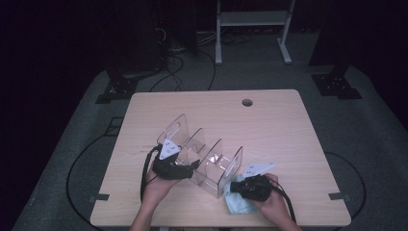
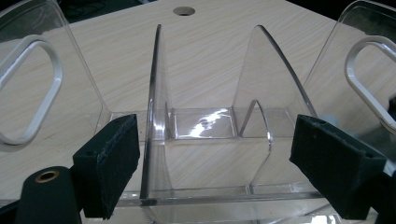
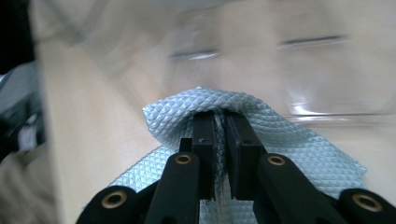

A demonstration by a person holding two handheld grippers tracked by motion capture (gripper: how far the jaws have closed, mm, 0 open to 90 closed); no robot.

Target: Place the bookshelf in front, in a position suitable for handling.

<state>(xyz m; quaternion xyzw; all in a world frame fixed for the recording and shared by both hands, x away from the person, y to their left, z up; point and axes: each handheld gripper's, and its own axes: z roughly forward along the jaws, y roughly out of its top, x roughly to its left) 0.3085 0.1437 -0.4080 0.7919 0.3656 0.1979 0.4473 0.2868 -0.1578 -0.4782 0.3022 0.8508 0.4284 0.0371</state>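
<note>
On the counter [image 1: 269, 115], the left gripper [image 2: 215, 168] straddles the clear rack [image 1: 202, 159], fingers released; the right gripper [image 3: 223, 140] fingers pinch a blue cloth [image 3: 299, 140].

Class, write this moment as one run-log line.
left gripper: open, jaws astride clear acrylic rack | right gripper: shut on light blue cloth | table: wooden

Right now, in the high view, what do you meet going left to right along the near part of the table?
Left gripper, its jaws around part of the clear acrylic rack → that rack's right end panel → light blue cloth, pinched in the right gripper → bare table.
</note>
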